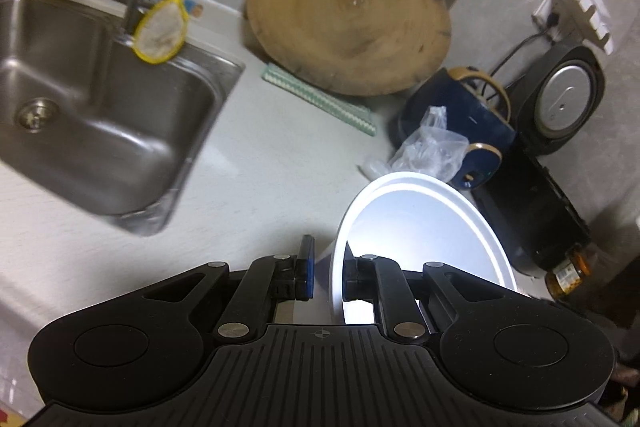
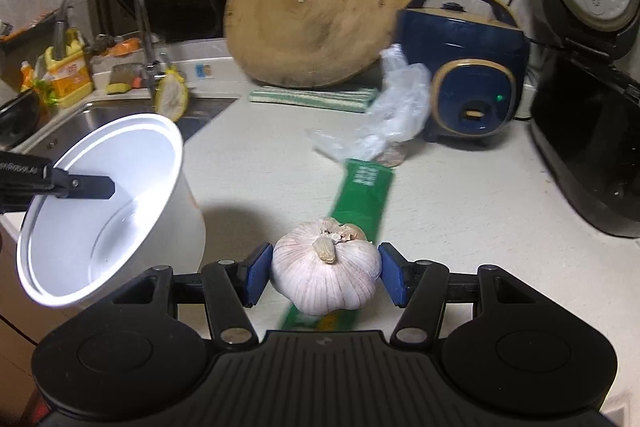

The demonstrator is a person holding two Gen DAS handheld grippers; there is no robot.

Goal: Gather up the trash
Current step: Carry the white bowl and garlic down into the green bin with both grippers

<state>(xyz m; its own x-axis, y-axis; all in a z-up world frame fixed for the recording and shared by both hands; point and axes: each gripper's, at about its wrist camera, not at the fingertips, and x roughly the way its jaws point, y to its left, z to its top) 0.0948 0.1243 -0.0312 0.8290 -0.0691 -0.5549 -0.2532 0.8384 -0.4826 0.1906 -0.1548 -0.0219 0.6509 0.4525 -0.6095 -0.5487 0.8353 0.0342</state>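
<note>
My left gripper (image 1: pixel 326 277) is shut on the rim of a white bucket (image 1: pixel 424 223) and holds it tilted over the counter's front edge; the bucket also shows in the right wrist view (image 2: pixel 108 211), open side toward me, with a left finger (image 2: pixel 86 187) inside it. My right gripper (image 2: pixel 325 277) is shut on a whole garlic bulb (image 2: pixel 326 273), held above the counter just right of the bucket. A long green wrapper (image 2: pixel 356 199) lies on the counter under the garlic. A crumpled clear plastic bag (image 2: pixel 390 115) lies beyond it; it also shows in the left wrist view (image 1: pixel 430 147).
A steel sink (image 1: pixel 92 107) with a tap (image 2: pixel 132 15) is at the left. A round wooden chopping board (image 2: pixel 316 7) leans at the back on a striped cloth (image 2: pixel 316 95). A blue cooker (image 2: pixel 464 67) and an open black rice cooker (image 2: pixel 588 67) stand at the right.
</note>
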